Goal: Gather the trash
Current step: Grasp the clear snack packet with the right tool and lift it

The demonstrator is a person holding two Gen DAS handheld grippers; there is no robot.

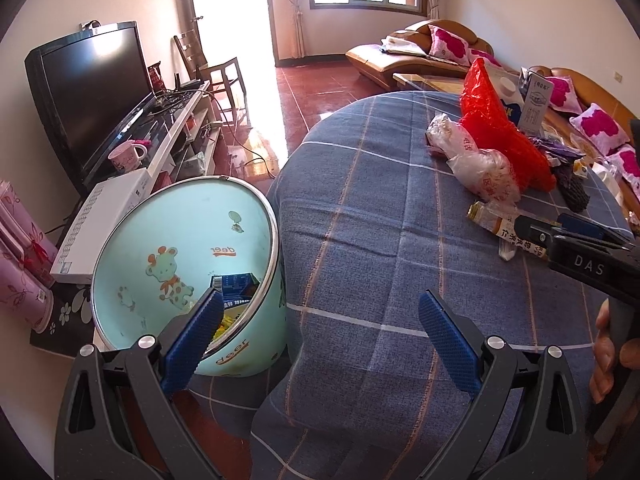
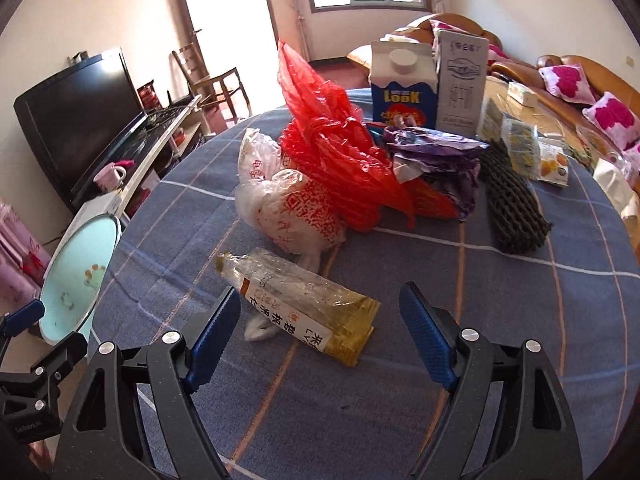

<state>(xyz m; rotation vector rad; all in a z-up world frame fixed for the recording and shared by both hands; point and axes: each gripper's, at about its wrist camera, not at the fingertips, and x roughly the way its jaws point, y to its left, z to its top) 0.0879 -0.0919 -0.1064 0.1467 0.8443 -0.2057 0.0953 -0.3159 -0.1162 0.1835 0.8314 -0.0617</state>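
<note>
- The left hand-held gripper [image 1: 320, 334] stood wide open and held nothing, its blue pads [image 1: 448, 344] spread over the edge of the tabletop [image 1: 360, 208], which was covered in a blue checked cloth.
- Just beside its left finger sat a pale green trash bin [image 1: 176, 248] with a deer print, below the tabletop's edge; a blue box [image 1: 236, 284] and some yellow scraps lay inside.
- The right hand-held gripper [image 2: 320, 328] was also wide open and empty, hovering low above the cloth.
- Between and just ahead of its fingers lay a clear snack wrapper [image 2: 304, 304] with a gold end and a white printed label, flat on the tabletop.
- Farther ahead sat a crumpled white plastic bag [image 2: 288, 204] with red print, touching a red plastic bag [image 2: 332, 152] behind it.
- To the right of those lay purple foil wrapping [image 2: 436, 160] and a dark foam net sleeve [image 2: 512, 208].
- At the far side of the pile stood a blue milk carton [image 2: 400, 88] and a grey carton [image 2: 460, 84], both upright and side by side.
- In the left view, a person's fingers [image 1: 608, 344] showed at the right edge, around the other gripper's handle.
</note>
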